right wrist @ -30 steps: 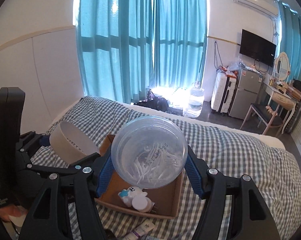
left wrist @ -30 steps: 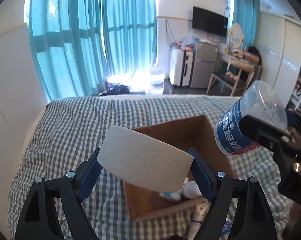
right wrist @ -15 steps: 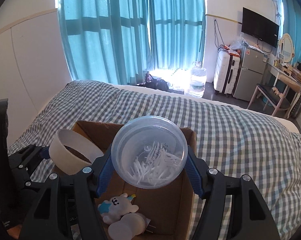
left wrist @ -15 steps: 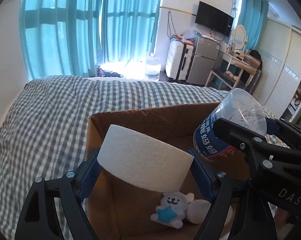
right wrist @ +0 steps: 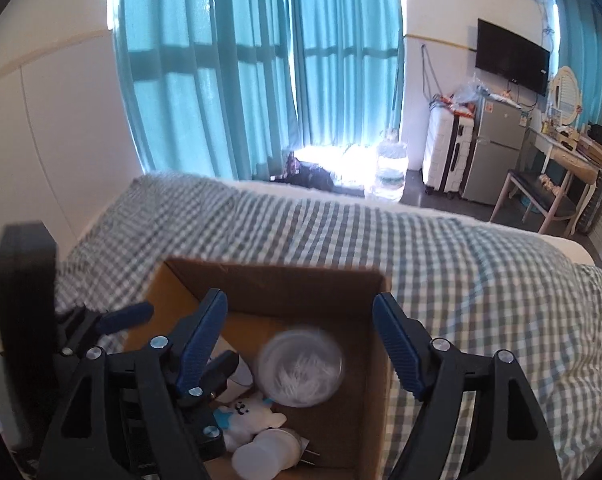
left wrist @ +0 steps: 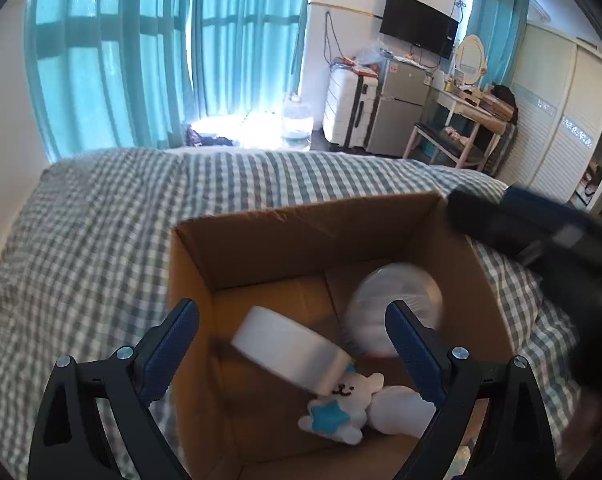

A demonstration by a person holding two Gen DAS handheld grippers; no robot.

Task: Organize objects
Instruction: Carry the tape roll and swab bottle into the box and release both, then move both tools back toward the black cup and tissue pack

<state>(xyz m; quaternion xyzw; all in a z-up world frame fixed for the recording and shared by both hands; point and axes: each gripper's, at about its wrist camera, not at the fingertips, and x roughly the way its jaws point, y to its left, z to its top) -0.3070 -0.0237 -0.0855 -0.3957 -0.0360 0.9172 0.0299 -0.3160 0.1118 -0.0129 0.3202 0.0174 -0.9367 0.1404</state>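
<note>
An open cardboard box (left wrist: 285,236) sits on the checked bed and also shows in the right wrist view (right wrist: 269,284). Inside it lie a white paper roll (left wrist: 289,350), a clear tub of cotton swabs (left wrist: 397,300) that also shows in the right wrist view (right wrist: 301,366), a small white bear toy (left wrist: 341,402) and a white round item (left wrist: 403,410). The roll and tub are motion-blurred. My left gripper (left wrist: 293,344) is open above the box. My right gripper (right wrist: 301,344) is open above the tub. The right gripper body (left wrist: 541,248) shows blurred at the box's right.
The grey-checked bed cover (left wrist: 101,240) spreads around the box. Beyond the bed are teal curtains (right wrist: 261,60), a water jug (right wrist: 389,176), a suitcase and small fridge (right wrist: 481,152), a desk with chair (right wrist: 549,188) and a wall TV (right wrist: 513,56).
Both grippers opened over the box. The paper roll left the left gripper and the swab tub left the right gripper; both now lie in the box.
</note>
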